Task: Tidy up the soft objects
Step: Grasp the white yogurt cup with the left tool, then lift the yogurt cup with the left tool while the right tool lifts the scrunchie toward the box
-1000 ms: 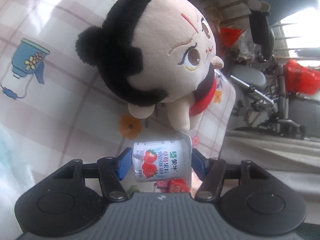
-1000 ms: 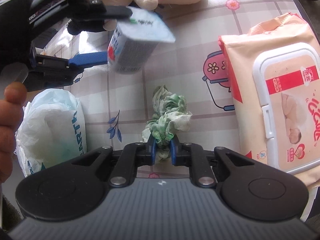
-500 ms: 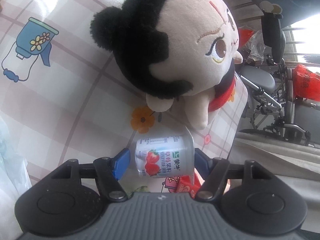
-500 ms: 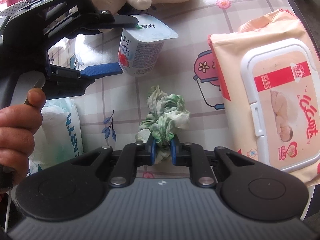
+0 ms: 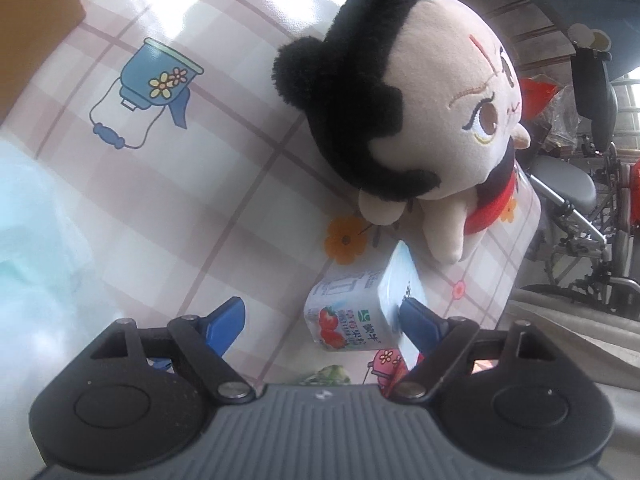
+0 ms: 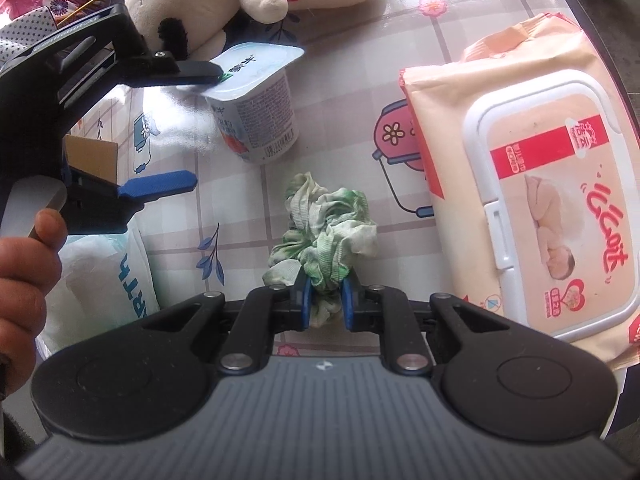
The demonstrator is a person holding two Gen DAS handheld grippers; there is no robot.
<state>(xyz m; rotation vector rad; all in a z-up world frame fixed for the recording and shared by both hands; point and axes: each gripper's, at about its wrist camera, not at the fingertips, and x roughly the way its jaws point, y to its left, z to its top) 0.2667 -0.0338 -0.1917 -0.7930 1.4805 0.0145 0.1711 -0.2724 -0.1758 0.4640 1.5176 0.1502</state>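
Left gripper [image 5: 320, 322]: jaws spread wide, holding nothing; half a second earlier they were clamped on the yogurt cup [image 5: 352, 312].
Change noted: the cup had been released. In the right wrist view it stood upright on the tablecloth [image 5: 180, 200], lid uppermost, with one black finger of the left gripper [image 6: 188, 128] touching the lid edge and the blue finger [image 6: 160, 184] apart from the cup wall.
Cup position: between the left fingers, hard against the right-hand one, just ahead of the gripper.
Beyond the cup: plush doll [image 5: 416, 120] lying on its side, its foot just beside the cup.
Left of the left gripper: a pale plastic-wrapped pack [image 5: 36, 240], only partly in view.
Right gripper [image 6: 324, 300]: jaws closed on the green cloth scrunchie [image 6: 324, 240], unchanged over the past second; the bundle appeared to rest on the tablecloth ahead of the fingers.
Right of the right gripper: wet-wipes pack [image 6: 520, 180], flat on the table.
Assessment: the cup's placement looked complete. The left gripper was free to back away; the finger on the lid could tip the cup if withdrawn carelessly. The scrunchie remained to be placed.
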